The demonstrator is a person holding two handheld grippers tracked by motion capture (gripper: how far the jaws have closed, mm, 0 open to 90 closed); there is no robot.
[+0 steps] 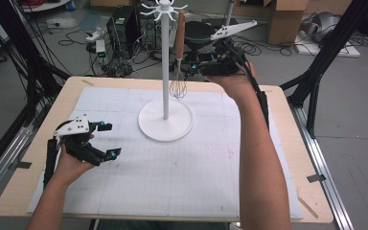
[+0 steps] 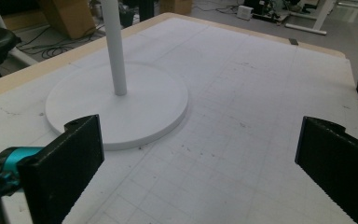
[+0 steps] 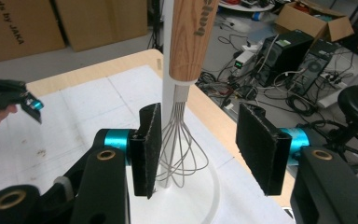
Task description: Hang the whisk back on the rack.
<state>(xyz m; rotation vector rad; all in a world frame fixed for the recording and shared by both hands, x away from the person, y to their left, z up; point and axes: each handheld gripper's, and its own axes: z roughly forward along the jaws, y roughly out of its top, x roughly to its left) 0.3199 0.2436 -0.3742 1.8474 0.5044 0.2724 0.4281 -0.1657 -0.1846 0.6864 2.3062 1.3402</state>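
While the high view looks down on a wooden table (image 1: 287,143) covered by a white gridded mat (image 1: 196,163), a white stand (image 1: 166,72) rises from a round base at the mat's far middle, with hooks fanned out at its top. A whisk (image 1: 178,57) with a wooden handle hangs from one hook, its wire loops just right of the pole and above the base.

The right gripper (image 1: 210,67) is held out past the table's far edge, beside the whisk. The right gripper view brings this close: the whisk (image 3: 182,116) hangs between the two black jaws, which stand apart. The wires lie against or just beside the left-hand pad; the other pad is well clear, so nothing is clamped. Dark lettering on the handle is partly cut off. This view also shows boxes, computers and cables on the floor beyond.

The left gripper (image 1: 106,140) hovers low over the mat's near left, well apart from the stand. Its own view shows its jaws spread wide and empty, with the stand's base (image 2: 121,105) ahead between them.
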